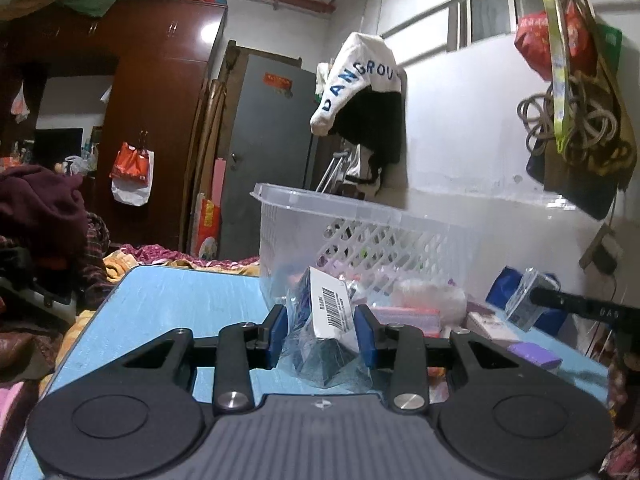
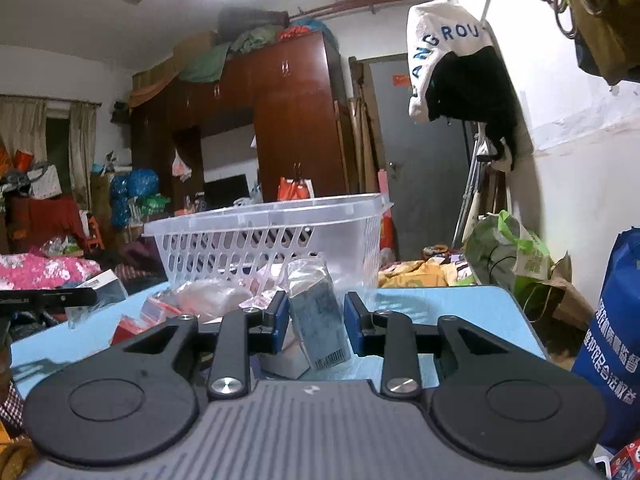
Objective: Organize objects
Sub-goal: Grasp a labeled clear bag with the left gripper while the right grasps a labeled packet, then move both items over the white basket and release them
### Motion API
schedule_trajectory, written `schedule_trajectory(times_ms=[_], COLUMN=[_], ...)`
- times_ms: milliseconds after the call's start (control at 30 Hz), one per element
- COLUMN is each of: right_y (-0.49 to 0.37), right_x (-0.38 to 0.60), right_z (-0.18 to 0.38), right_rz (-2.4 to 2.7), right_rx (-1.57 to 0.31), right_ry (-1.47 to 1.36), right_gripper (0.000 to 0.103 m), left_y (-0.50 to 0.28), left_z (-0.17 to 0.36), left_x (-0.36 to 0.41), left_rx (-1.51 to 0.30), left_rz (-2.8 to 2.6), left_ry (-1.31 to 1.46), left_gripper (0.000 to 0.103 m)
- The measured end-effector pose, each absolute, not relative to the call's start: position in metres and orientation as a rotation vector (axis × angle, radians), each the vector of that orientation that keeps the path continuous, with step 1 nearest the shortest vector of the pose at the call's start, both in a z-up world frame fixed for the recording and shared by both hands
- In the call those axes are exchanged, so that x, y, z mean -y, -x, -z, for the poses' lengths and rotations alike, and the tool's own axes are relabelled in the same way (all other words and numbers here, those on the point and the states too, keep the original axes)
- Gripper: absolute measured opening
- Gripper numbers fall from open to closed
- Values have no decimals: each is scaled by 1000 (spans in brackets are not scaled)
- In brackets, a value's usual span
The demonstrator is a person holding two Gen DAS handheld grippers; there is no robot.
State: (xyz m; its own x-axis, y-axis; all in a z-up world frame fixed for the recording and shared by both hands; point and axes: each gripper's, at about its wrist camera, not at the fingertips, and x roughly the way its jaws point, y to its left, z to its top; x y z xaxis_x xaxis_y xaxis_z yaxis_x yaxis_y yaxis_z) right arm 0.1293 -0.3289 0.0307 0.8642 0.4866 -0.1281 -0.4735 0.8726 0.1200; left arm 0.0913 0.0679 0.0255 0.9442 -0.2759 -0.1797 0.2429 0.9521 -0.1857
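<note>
The left claw [image 1: 323, 336] is clamped on a dark box in clear plastic wrap [image 1: 326, 324], its blue pads [image 1: 278, 330] pressing both sides; a white barcode label faces up on the box. The box hangs just above the light-blue worktop [image 1: 168, 304]. Just beyond that claw lies a heap of small packets [image 1: 424, 304], and behind them stands a clear plastic basket [image 1: 360, 224] with lattice walls.

The right claw [image 2: 317, 326] grips a second wrapped box [image 2: 318, 320], dark grey with a barcode near its lower end, tilted between the blue pads [image 2: 280, 322]. A white box [image 2: 286, 358] lies just beneath it on the worktop [image 2: 460, 312]. Ahead and slightly left of that claw sits the same basket [image 2: 260, 232], with packets [image 2: 208, 300] piled in front of it. Far to its left, the other claw's black finger holds its box [image 2: 104, 290].
</note>
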Motion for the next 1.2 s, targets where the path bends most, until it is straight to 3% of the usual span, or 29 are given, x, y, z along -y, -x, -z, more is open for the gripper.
schedule_trajectory(times_ms=[100, 233, 400, 567, 667, 733, 800, 867, 1000, 1100, 1200], right_y=[-121, -101, -140, -213, -226, -237, -235, -216, -162, -137, -136], right_x=[331, 306, 263, 223, 217, 221, 226, 238, 273, 296, 321], right_z=[-44, -92, -149, -146, -138, -136, -136, -138, -124, -88, -50], right_rz=[-554, -536, -551, -537, -530, -579, -566, -545, -557, -590, -669], right_rx=[-144, -6, 101, -107, -128, -181, -203, -161, -142, -199, -370], right_ry=[-157, -42, 70, 125, 128, 78, 45, 30, -17, -8, -168], right_gripper=[34, 34, 34, 34, 34, 44, 78, 103, 103, 103, 103], left_y=[-85, -91, -144, -212, -235, -244, -242, -226, -163, -120, -99], left_z=[-38, -78, -133, -135, -125, -119, -117, -119, -114, -87, -57], left_x=[-70, -60, -27, -4, 1, 0, -3, -12, -27, -32, -34], left_rx=[-163, -97, -100, -237, -308, -346, -338, -305, -237, -254, -312], left_rz=[294, 343, 307, 274, 275, 265, 224, 229, 272, 275, 298], left_ry=[180, 172, 154, 172, 182, 189, 186, 196, 183, 143, 149], left_gripper=[41, 41, 41, 41, 43, 61, 68, 68, 89, 89, 89])
